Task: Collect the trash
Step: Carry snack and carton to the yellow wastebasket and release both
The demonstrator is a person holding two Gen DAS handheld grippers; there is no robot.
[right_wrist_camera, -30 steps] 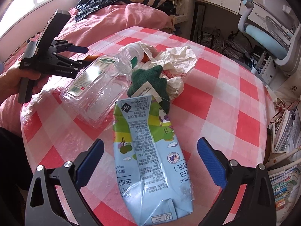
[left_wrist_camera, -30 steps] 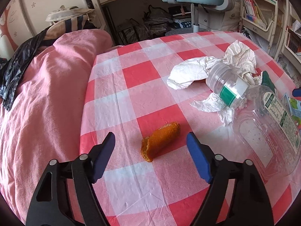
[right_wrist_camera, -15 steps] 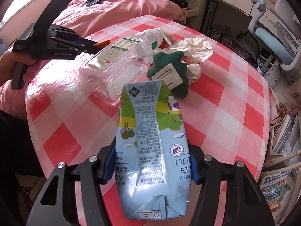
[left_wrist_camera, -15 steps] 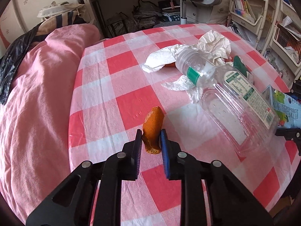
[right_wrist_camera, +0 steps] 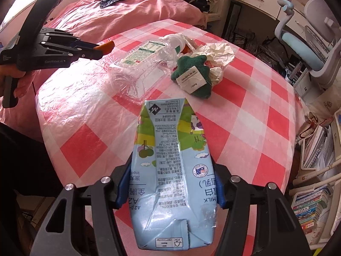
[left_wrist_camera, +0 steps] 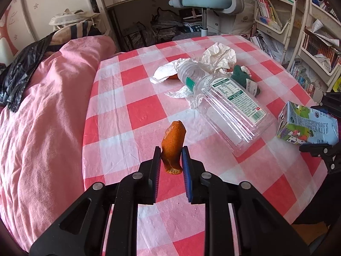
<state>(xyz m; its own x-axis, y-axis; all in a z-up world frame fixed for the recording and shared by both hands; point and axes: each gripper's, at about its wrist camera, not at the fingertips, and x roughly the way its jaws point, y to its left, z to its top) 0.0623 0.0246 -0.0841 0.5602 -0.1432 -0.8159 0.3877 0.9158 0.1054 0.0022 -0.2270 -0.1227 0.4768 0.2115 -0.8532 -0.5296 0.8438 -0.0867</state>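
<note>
Both grippers loaded: left gripper [left_wrist_camera: 170, 160] clamps orange peel [left_wrist_camera: 173, 144] above the checked tablecloth [left_wrist_camera: 138, 111], right gripper [right_wrist_camera: 170, 188] squeezes milk carton [right_wrist_camera: 172, 170], pads mostly hidden behind it, carton's far end cut off in left view.

Left wrist cam: rides close behind its own fingers, angled steeply down over checked table [left_wrist_camera: 138, 111], facing desk chair [left_wrist_camera: 204, 0]. Right wrist cam: same close mount, opp. side of table [right_wrist_camera: 245, 115], facing pink bed [right_wrist_camera: 127, 15]. Shared: clear bottle [left_wrist_camera: 230, 104] [right_wrist_camera: 138, 64], mid-table.
</note>
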